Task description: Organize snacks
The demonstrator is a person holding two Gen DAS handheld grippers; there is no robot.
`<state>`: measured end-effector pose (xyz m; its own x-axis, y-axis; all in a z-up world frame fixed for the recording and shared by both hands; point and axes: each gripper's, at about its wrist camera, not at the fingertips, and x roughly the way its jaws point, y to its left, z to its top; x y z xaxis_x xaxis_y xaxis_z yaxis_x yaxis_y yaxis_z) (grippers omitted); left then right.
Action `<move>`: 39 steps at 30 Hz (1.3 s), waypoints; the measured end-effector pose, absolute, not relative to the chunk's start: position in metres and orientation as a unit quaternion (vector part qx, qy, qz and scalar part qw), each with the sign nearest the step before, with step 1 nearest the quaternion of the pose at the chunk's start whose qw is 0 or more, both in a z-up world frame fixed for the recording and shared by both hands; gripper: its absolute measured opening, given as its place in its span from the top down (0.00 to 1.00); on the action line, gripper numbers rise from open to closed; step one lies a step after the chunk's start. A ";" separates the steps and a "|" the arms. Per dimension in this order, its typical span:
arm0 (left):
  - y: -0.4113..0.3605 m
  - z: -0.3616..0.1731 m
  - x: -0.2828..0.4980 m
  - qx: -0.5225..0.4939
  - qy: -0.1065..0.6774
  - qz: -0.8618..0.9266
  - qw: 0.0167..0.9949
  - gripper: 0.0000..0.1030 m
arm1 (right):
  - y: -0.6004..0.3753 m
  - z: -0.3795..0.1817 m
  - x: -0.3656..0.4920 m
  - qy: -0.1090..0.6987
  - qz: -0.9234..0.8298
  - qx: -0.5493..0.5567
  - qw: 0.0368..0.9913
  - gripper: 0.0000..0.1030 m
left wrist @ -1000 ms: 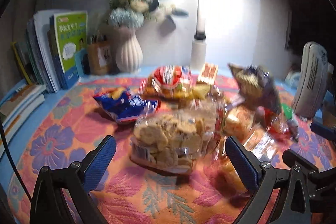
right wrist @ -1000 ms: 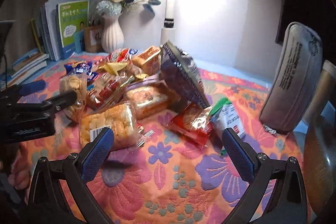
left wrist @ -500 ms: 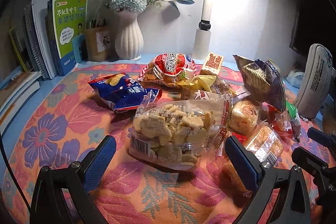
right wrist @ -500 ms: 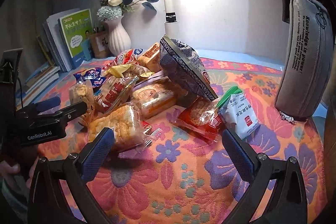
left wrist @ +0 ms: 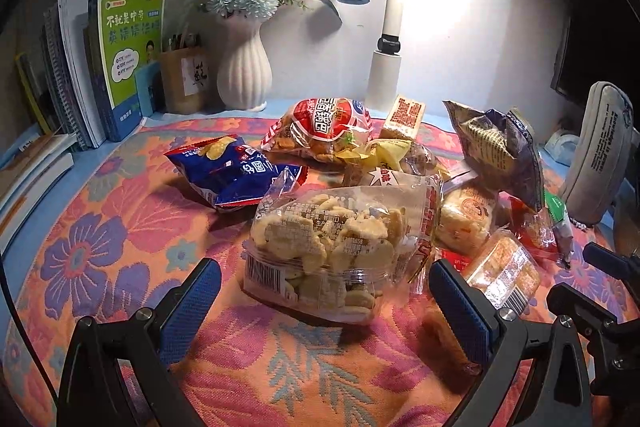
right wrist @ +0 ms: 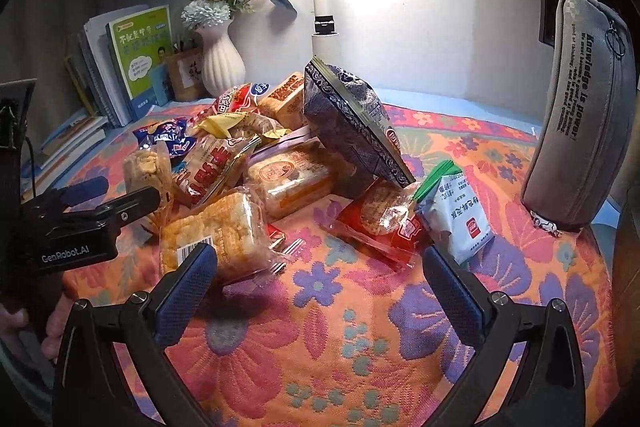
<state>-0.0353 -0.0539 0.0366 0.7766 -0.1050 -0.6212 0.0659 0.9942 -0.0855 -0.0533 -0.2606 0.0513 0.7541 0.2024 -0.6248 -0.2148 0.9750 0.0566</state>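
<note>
Your left gripper [left wrist: 324,301] is spread wide with nothing between its blue pads – it's hanging just in front of the clear cracker bag [left wrist: 340,247], which lies on the floral cloth [left wrist: 100,227] toward the near edge. The pads sit either side of the bag's near end, but whether they touch it is hard to tell.

Your right gripper [right wrist: 320,287] is spread wide too, gripping nothing. It's over bare cloth near the front edge, with the golden bun pack [right wrist: 216,239] just beside its left pad and the white sachet with the green top [right wrist: 456,215] just beside its right one.

The rest of the snacks are heaped mid-cloth:
- blue chip bag [left wrist: 232,175] on the left side of the pile
- red-and-white bag [left wrist: 320,127] toward the back edge
- dark patterned bag [right wrist: 352,127] propped up on edge, leaning over the red wrapped cake [right wrist: 380,223]
- round pastry pack [right wrist: 288,179] just behind the bun pack

Off the back-left corner you've got a white vase [left wrist: 244,71] and upright books [left wrist: 120,59] – a grey pencil case [right wrist: 580,111] stands at the right edge.
</note>
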 end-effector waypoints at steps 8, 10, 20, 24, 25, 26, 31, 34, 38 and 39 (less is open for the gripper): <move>-0.052 0.036 -0.034 -0.033 0.336 -0.050 0.940 0.00 | -0.262 0.051 -0.053 0.334 0.110 -0.006 0.936 0.00; -0.053 0.036 -0.034 -0.034 0.336 -0.050 0.940 0.00 | -0.262 0.051 -0.053 0.334 0.110 -0.006 0.936 0.00; -0.053 0.036 -0.033 -0.033 0.338 -0.049 0.939 0.00 | -0.262 0.049 -0.052 0.337 0.110 -0.008 0.935 0.00; -0.054 0.035 -0.033 -0.032 0.340 -0.047 0.939 0.00 | -0.262 0.049 -0.050 0.338 0.110 -0.008 0.935 0.00; -0.053 0.035 -0.033 -0.033 0.340 -0.047 0.939 0.00 | -0.262 0.049 -0.050 0.338 0.110 -0.008 0.935 0.00; -0.053 0.035 -0.033 -0.033 0.340 -0.048 0.939 0.00 | -0.262 0.049 -0.050 0.339 0.109 -0.008 0.935 0.00; -0.054 0.035 -0.033 -0.033 0.340 -0.047 0.939 0.00 | -0.263 0.049 -0.049 0.341 0.107 -0.009 0.934 0.00; -0.054 0.035 -0.032 -0.033 0.340 -0.047 0.939 0.00 | -0.263 0.049 -0.049 0.341 0.108 -0.009 0.934 0.00; -0.055 0.034 -0.033 -0.033 0.340 -0.047 0.939 0.00 | -0.263 0.048 -0.048 0.342 0.108 -0.010 0.933 0.00; -0.055 0.035 -0.033 -0.033 0.340 -0.047 0.939 0.00 | -0.263 0.048 -0.048 0.342 0.107 -0.010 0.933 0.00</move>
<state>-0.0326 -0.0546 0.0346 0.7641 -0.1106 -0.6355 0.0655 0.9934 -0.0942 -0.0481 -0.2630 0.0480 0.7423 0.1936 -0.6414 -0.2073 0.9767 0.0549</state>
